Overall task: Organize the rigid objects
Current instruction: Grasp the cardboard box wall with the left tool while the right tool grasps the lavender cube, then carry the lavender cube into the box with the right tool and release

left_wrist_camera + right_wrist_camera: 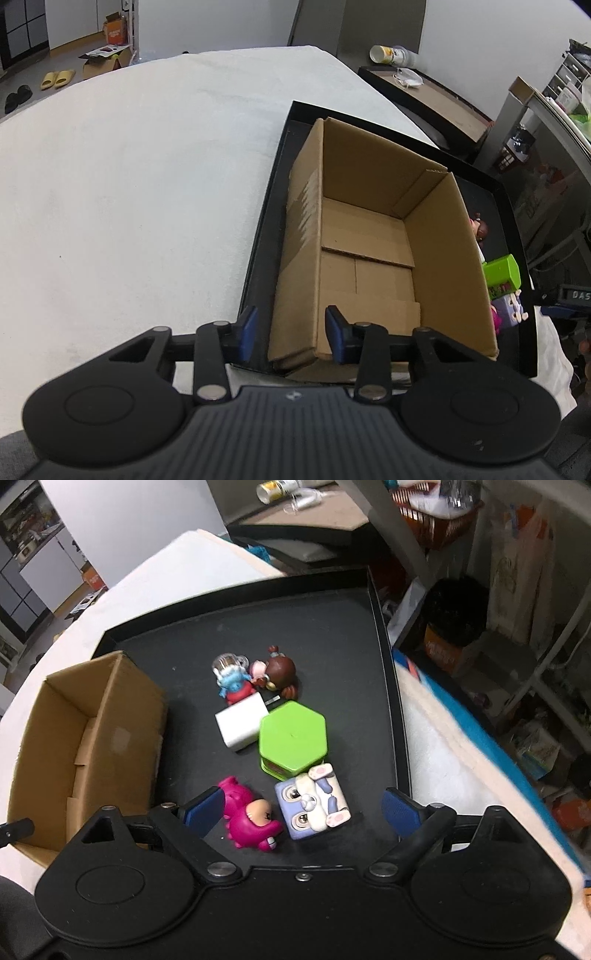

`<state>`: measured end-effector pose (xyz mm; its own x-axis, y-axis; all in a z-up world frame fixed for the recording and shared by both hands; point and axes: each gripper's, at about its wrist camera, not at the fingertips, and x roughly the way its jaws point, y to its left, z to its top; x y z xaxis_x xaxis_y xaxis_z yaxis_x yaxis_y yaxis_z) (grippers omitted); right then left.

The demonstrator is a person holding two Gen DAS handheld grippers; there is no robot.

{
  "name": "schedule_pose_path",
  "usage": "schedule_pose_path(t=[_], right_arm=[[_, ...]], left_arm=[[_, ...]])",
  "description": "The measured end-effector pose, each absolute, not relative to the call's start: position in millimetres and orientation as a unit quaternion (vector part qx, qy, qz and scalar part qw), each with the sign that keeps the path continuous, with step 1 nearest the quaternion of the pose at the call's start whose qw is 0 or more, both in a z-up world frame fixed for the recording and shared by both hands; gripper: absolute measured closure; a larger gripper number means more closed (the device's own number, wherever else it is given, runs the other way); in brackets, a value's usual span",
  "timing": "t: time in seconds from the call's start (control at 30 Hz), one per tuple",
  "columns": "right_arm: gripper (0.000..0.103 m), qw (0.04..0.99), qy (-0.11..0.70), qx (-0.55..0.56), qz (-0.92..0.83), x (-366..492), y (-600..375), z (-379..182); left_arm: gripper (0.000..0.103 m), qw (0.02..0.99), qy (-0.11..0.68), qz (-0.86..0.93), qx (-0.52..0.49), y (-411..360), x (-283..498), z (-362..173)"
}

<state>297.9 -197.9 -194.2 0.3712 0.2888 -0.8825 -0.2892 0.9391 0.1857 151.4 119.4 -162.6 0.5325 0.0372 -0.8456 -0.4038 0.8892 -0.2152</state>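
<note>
Right wrist view: my right gripper [301, 810] stands open over the pink figurine [251, 818] and cube toy [314, 805], while my left gripper [291, 332], part-open, straddles the cardboard box [369, 236] wall.

Toys behind box wall: in the left wrist view the open brown cardboard box [373, 236] hides most of the brown-haired figurine [481, 229], the green hexagonal plastic container [503, 272] and the lilac rabbit-face cube [511, 309].
Pink toy: the magenta plastic monster figure [251, 818] is partly covered by the right gripper's [301, 812] left blue pad.
Box, right wrist view: near corner cut off behind the gripper body.
Background shelves: blurred, contents unreadable.
</note>
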Motion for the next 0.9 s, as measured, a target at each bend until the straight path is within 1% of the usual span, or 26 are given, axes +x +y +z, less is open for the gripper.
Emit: schedule_pose_path(t=[0.03, 0.27, 0.37, 0.4, 0.43, 0.47, 0.5, 0.53, 0.57, 0.73, 0.8, 0.9], right_arm=[[0.023, 0.826, 0.537, 0.001, 0.173, 300.1, -198.8, -197.5], [0.023, 0.824, 0.540, -0.025, 0.166, 306.8, -193.0, -210.6], [0.023, 0.822, 0.544, -0.041, 0.162, 308.0, -190.1, -217.4], [0.025, 0.820, 0.548, -0.044, 0.161, 308.3, -190.0, -219.9], [0.027, 0.818, 0.551, -0.047, 0.159, 308.6, -189.7, -221.8], [0.032, 0.817, 0.552, -0.050, 0.159, 308.7, -189.2, -223.4], [0.039, 0.816, 0.553, -0.049, 0.161, 308.5, -189.0, -224.0], [0.044, 0.815, 0.554, -0.048, 0.163, 308.2, -188.8, -223.9], [0.054, 0.813, 0.556, -0.047, 0.169, 307.1, -188.6, -224.3], [0.056, 0.815, 0.554, -0.042, 0.162, 301.1, -194.3, -220.8], [0.059, 0.822, 0.546, -0.031, 0.160, 298.3, -198.5, -213.6], [0.059, 0.828, 0.536, -0.022, 0.160, 292.5, -201.6, -205.5]], left_arm=[[0.068, 0.852, 0.464, 0.132, -0.201, 120.4, 150.9, -163.5], [0.069, 0.852, 0.456, 0.142, -0.212, 123.3, 151.3, -164.1], [0.077, 0.853, 0.449, 0.136, -0.228, 127.2, 149.8, -165.4], [0.078, 0.853, 0.447, 0.135, -0.232, 127.9, 149.7, -165.6], [0.081, 0.854, 0.445, 0.134, -0.235, 127.8, 149.6, -165.8], [0.083, 0.854, 0.444, 0.133, -0.237, 127.7, 149.7, -165.8], [0.084, 0.854, 0.444, 0.133, -0.237, 127.1, 150.0, -165.6], [0.085, 0.855, 0.444, 0.132, -0.233, 125.7, 150.3, -164.9], [0.087, 0.857, 0.444, 0.130, -0.229, 124.4, 150.7, -164.2], [0.087, 0.857, 0.444, 0.126, -0.228, 124.7, 150.0, -163.3], [0.086, 0.857, 0.444, 0.124, -0.229, 124.8, 149.4, -163.8], [0.087, 0.857, 0.443, 0.127, -0.230, 125.0, 149.5, -164.2]])
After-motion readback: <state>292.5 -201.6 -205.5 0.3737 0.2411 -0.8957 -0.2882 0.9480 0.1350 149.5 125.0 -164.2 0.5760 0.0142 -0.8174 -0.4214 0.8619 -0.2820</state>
